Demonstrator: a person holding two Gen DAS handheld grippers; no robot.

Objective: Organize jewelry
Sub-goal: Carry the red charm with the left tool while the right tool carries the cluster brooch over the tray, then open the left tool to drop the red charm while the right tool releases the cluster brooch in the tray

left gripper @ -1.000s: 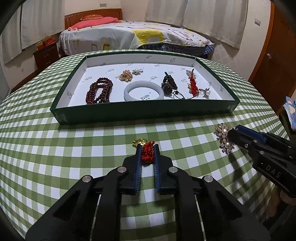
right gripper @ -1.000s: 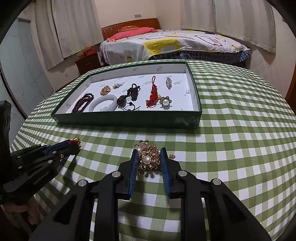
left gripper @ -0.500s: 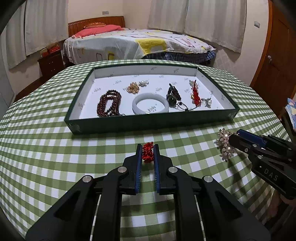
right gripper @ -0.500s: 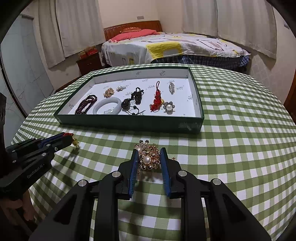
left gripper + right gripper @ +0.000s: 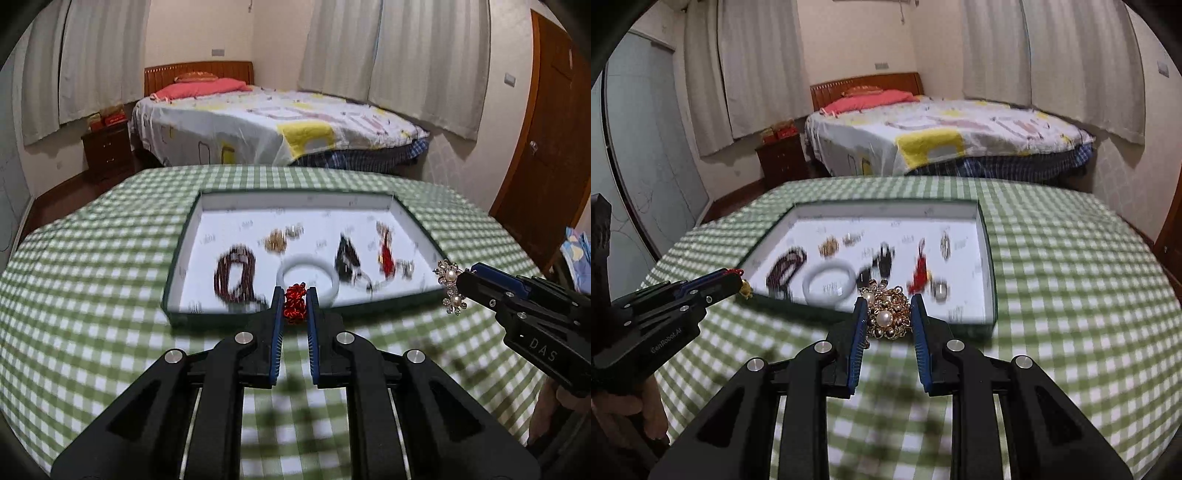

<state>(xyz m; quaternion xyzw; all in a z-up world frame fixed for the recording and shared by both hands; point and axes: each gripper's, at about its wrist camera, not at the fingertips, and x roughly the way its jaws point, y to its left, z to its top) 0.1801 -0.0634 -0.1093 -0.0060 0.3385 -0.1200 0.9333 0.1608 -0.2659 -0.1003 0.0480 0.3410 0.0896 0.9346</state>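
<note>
My left gripper is shut on a red knotted ornament and holds it in the air before the front wall of the green tray. From the right wrist view a small gold charm hangs from it. My right gripper is shut on a gold and pearl brooch, also lifted, near the tray's front rim. The brooch also shows in the left wrist view at the tray's right front corner. The tray holds a white bangle, dark red beads and several small pieces.
The tray sits on a round table with a green checked cloth. A bed and a nightstand stand behind the table. A wooden door is at the right.
Both grippers have lifted their pieces off the cloth and moved up and forward towards the tray. The tray now looks farther and blurred by the motion.
</note>
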